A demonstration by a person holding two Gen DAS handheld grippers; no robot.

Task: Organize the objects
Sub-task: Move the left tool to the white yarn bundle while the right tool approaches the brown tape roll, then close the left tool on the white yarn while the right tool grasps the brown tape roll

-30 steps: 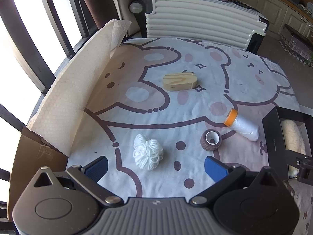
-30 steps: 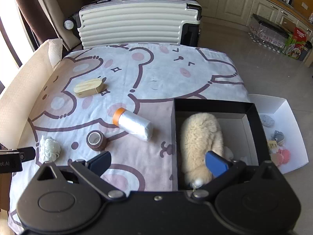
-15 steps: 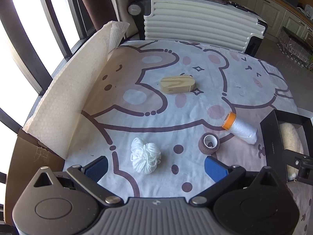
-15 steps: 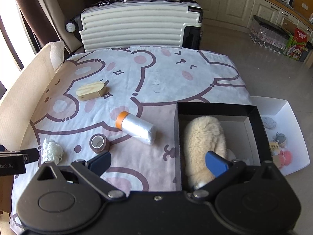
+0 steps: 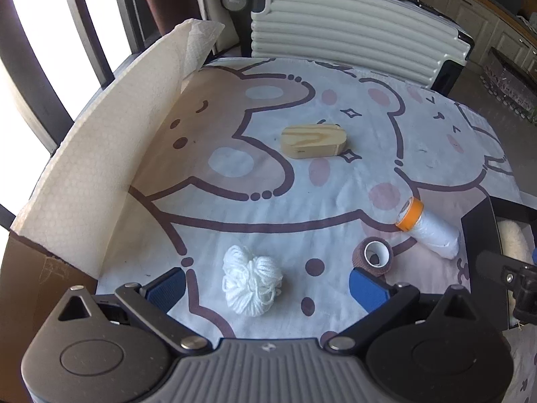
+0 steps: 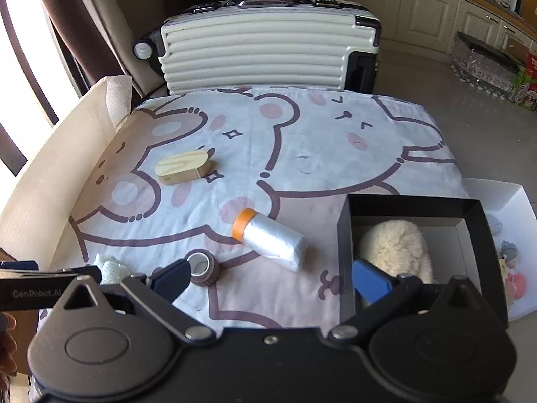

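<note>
Two hand-held grippers point forward over a desk covered by a cloth (image 5: pixel 335 201) printed with cartoon bears. The left gripper (image 5: pixel 266 285) is spread wide with nothing between its blue pads; it hangs above the near left part of the desk, and a ball of white yarn (image 5: pixel 251 280) lies on the cloth in the gap between the pads, touching neither. The right gripper (image 6: pixel 270 277) is also spread wide and holds nothing. Its left pad is over the cloth just beside a small roll of brown bandage tape (image 6: pixel 203 266), and its right pad is over a black box (image 6: pixel 416 205).

The black box sits open at the near right of the desk, and a fluffy cream plush item (image 6: pixel 396 252) lies inside it. Between the tape roll and the box, a little farther back, a white plastic-wrapped roll with an orange end (image 6: pixel 270 238) lies on its side. The tape roll stands on edge, its hollow white core showing.

Farther back, toward the left centre, a rounded wooden block (image 5: pixel 313 141) lies flat, well apart from the other things. Along the left edge of the desk a sheet of white honeycomb paper (image 5: pixel 100 154) stands up like a low wall. To the right, on the floor beside the desk, a white tray (image 6: pixel 517 208) holds a few small items too small to tell. Beyond the far edge lies a ribbed white suitcase (image 6: pixel 265 57), with kitchen cabinets (image 6: pixel 419 6) behind it.
</note>
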